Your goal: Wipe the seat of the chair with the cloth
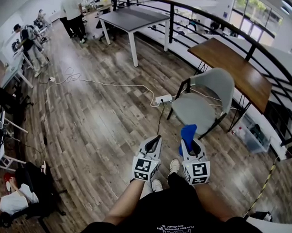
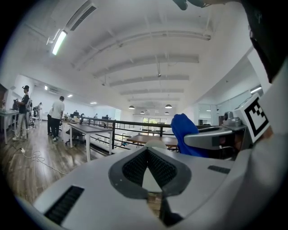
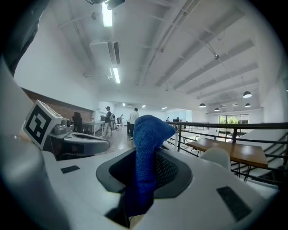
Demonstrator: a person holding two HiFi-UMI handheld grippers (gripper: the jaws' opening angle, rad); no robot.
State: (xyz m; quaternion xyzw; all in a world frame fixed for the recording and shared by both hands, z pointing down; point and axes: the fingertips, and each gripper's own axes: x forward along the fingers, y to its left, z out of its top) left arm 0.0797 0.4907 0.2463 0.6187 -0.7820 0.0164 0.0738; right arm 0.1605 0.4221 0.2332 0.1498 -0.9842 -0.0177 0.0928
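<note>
Your wiping has not begun: the chair point(image 1: 196, 109) stands a little ahead of you and to your right, and nothing touches its seat. The seat and curved backrest are smooth grey moulded shells, matt and hard-looking, on thin black metal legs. The seat reads bare from here, though any dust is too fine to make out. The chair stands on the plank floor point(image 1: 103, 120), wood-grained in streaks of brown and grey. Short of the chair, on your side of it, your right gripper point(image 1: 191, 146) is clamped on the cloth point(image 3: 146, 148). It is a bright blue, towel-like piece with a nubbly weave, soft enough that its free end flops over above the jaws in a rounded fold. Your left gripper point(image 1: 154, 143), further from the chair, has its jaws together with nothing between them. What is left, I'd judge, is everything: bring the cloth down onto the seat and pass it across the whole of it
</note>
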